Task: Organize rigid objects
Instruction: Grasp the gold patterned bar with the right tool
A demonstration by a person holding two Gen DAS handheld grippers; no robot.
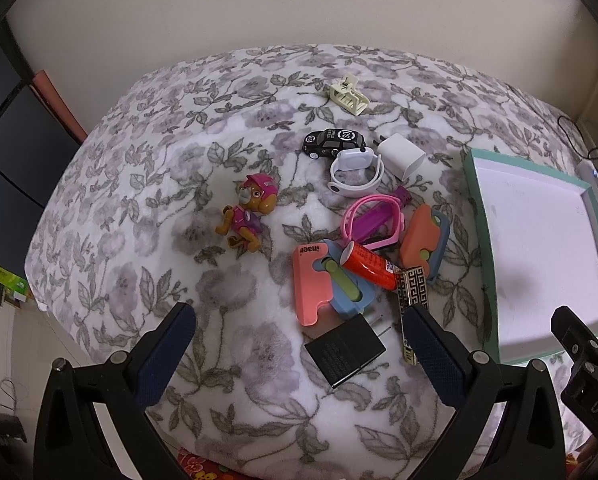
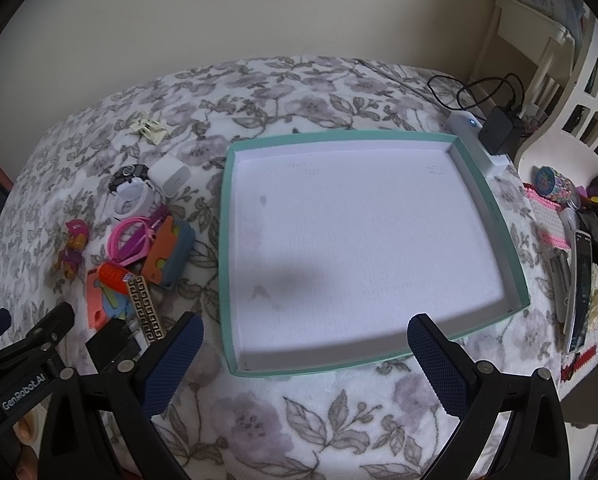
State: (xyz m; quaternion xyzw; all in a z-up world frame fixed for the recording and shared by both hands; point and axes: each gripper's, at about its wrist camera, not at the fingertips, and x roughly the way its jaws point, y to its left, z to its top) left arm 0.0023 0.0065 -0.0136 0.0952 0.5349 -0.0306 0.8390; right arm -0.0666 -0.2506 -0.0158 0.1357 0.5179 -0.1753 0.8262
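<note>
A pile of small items lies on the floral blanket (image 1: 235, 96): a black charger (image 1: 345, 350), a pink-and-blue card (image 1: 323, 284), a red tube (image 1: 369, 265), a patterned gold-black stick (image 1: 413, 292), a pink watch (image 1: 375, 220), a white watch (image 1: 355, 174), a white plug (image 1: 403, 156), a black toy car (image 1: 335, 142), a cream hair clip (image 1: 349, 94) and a toy pup (image 1: 249, 210). My left gripper (image 1: 299, 340) hangs open just above the black charger. A teal-rimmed tray (image 2: 229, 240) with a white floor sits to the right. My right gripper (image 2: 305, 344) is open over the tray's near edge.
A white power strip (image 2: 479, 136) with a black adapter (image 2: 499, 130) and cable lies behind the tray. To the right sit a remote (image 2: 581, 288), pink items and a white shelf (image 2: 579, 100). The bed's edge drops off at the left.
</note>
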